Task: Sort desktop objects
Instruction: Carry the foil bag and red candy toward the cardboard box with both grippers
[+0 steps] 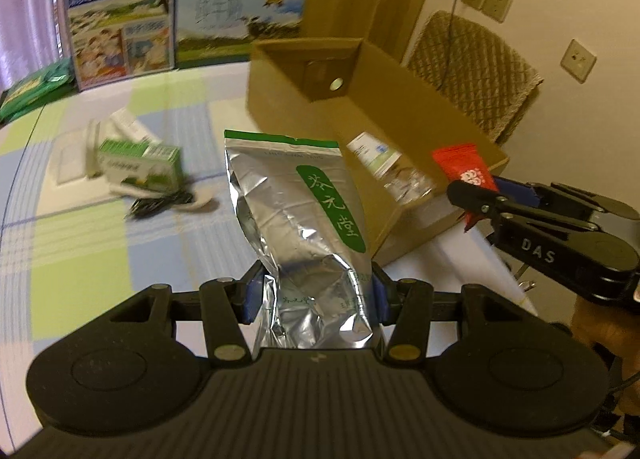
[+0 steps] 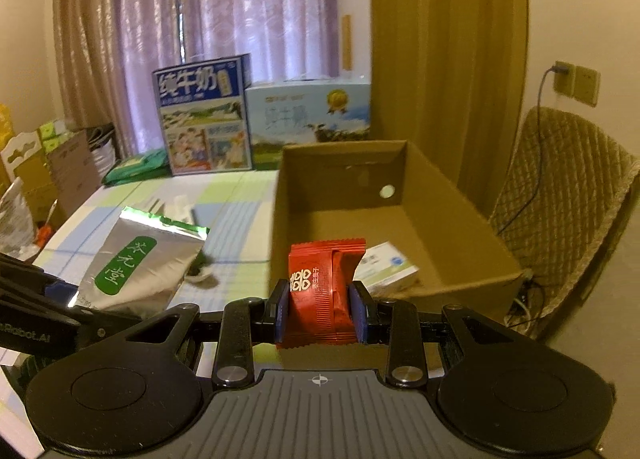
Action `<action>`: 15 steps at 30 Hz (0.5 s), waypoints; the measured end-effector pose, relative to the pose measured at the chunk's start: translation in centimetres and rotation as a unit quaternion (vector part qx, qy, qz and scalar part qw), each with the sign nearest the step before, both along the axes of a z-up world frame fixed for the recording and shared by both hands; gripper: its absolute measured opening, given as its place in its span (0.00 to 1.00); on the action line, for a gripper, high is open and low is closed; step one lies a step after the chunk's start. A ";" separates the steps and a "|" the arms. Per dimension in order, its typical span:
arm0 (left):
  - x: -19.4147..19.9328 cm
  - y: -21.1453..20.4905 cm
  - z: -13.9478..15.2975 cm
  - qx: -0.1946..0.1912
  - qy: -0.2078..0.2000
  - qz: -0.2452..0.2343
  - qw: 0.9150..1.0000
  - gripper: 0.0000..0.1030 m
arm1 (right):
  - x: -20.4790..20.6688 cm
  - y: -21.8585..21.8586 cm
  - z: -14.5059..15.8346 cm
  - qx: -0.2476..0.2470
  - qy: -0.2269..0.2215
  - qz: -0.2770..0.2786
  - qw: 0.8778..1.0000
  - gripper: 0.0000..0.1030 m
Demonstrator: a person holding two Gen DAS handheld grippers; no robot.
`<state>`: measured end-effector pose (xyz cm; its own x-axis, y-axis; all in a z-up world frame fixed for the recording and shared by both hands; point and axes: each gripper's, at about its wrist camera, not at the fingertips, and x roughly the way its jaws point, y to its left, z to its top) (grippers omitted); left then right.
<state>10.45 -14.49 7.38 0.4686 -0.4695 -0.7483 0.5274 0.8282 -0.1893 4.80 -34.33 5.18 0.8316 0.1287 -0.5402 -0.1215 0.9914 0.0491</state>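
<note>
— Two hand-held grippers; what's in each?
— My left hand-held gripper (image 1: 316, 295) pinches the foil pouch (image 1: 298, 219). My right hand-held gripper (image 2: 320, 309) pinches the red packet (image 2: 320, 291); the box (image 2: 456, 211) sits just ahead.

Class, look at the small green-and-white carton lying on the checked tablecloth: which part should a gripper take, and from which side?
Grip the small green-and-white carton across its two long faces, coming from above. It seems to lie flat with its long side up, and a black cable and white items crowd its base, so a side approach looks cluttered.
</note>
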 end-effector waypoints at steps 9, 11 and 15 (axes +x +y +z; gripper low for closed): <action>2.1 -5.2 1.8 -0.024 -0.005 -0.021 0.999 0.45 | 2.8 -4.2 0.9 0.006 0.012 -0.013 1.000 0.28; 2.6 -6.1 2.1 -0.029 -0.003 -0.024 0.999 0.45 | 3.4 -4.8 0.9 0.006 0.016 -0.015 1.000 0.28; 3.7 -7.7 2.5 -0.035 -0.001 -0.028 0.999 0.45 | 4.4 -5.6 0.6 0.004 0.024 -0.017 1.000 0.28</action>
